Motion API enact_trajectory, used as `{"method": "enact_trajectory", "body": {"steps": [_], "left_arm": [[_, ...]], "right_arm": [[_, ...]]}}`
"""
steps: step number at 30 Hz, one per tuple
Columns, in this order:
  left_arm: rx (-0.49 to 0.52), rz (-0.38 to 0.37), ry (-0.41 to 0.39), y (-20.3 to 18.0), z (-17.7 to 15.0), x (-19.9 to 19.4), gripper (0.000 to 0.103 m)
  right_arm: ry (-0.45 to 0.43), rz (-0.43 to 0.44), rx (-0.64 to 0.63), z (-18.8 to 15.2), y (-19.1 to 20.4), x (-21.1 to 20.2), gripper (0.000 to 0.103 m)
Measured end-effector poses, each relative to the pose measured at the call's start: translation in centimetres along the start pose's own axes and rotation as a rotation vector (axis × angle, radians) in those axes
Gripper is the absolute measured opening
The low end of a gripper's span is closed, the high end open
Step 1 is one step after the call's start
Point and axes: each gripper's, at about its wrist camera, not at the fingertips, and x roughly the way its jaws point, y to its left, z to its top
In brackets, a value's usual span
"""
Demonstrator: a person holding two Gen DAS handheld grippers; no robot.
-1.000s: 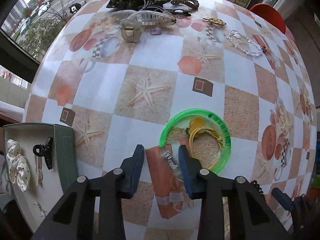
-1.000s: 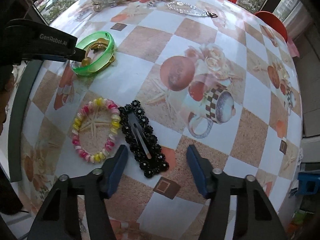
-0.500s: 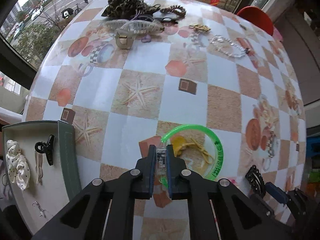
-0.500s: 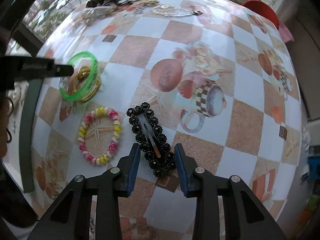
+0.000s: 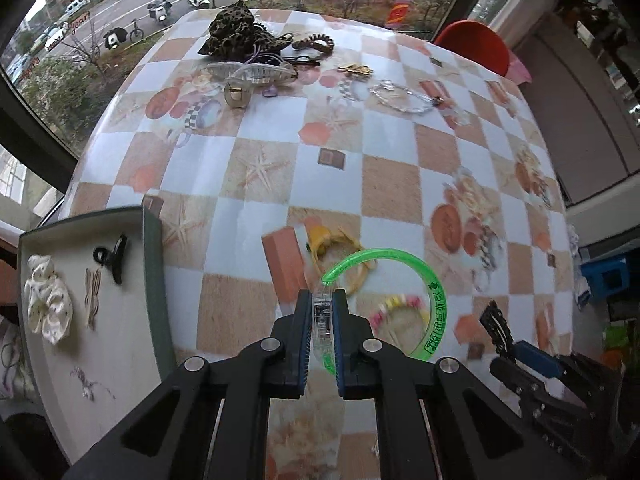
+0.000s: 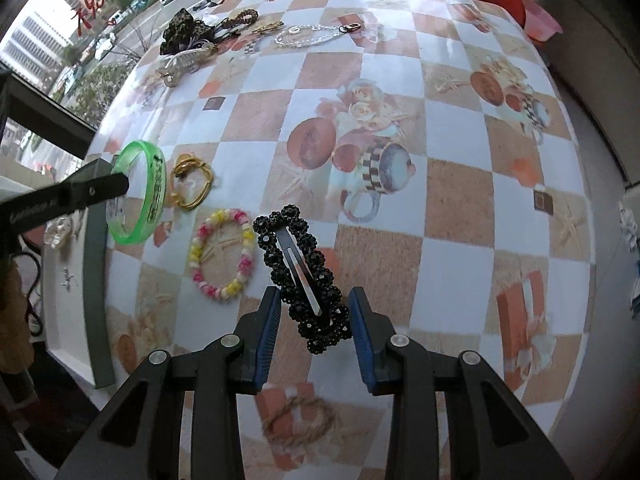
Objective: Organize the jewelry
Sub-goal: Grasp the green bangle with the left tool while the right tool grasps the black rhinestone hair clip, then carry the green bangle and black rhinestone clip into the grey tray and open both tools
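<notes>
The translucent green plastic bangle (image 5: 416, 300) has been clamped in the left claw (image 5: 323, 316) and lifted off the tabletop (image 5: 400, 184); the black beaded hair clip (image 6: 304, 276) has likewise been clamped and raised in the right claw (image 6: 314, 320), both ready for the grey tray (image 5: 154, 280).

I look over a home dining spot, patterned oilcloth table (image 5: 400, 176), red chair (image 5: 476, 44), big window (image 5: 120, 8) above a street with parked scooters.

Black beaded hair clip (image 6: 305, 276) between right hand-held gripper (image 6: 314, 334) pads; pink-yellow bead bracelet (image 6: 221, 254) just beside
</notes>
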Motion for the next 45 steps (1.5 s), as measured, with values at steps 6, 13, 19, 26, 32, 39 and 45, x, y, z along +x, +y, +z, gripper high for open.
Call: {"method": "enact_trajectory", "body": {"steps": [6,13,19,26,32,39,45], "left_arm": [[-0.012,-0.023,-0.005,0.7,-2.7,-2.3,0.014],[-0.058,-0.025,-0.006,3.7,-6.2,-5.0,0.014],[-0.121,-0.007,-0.013,7.5,-8.6,-6.6,0.014],[-0.232,0.027,-0.032,13.4,-11.1,-8.4,0.014],[-0.318,0.061,-0.039,17.9,-13.0,-8.9,0.014],[-0.387,0.12,-0.032,22.4,-14.8,-8.3,0.014],[-0.407,0.147,-0.031,24.5,-14.3,-6.6,0.014]], "right_arm": [[0.0,0.019,0.02,-0.9,0.7,-1.3,0.038],[-0.006,0.038,0.002,-2.0,2.9,-2.9,0.038],[0.006,0.063,-0.049,-2.3,6.4,-3.3,0.038],[0.016,0.098,-0.153,-1.6,12.3,-2.8,0.038],[0.028,0.129,-0.26,-0.7,18.2,-1.9,0.038],[0.064,0.162,-0.341,0.6,24.3,0.4,0.038],[0.09,0.171,-0.367,2.8,28.5,3.0,0.038]]}}
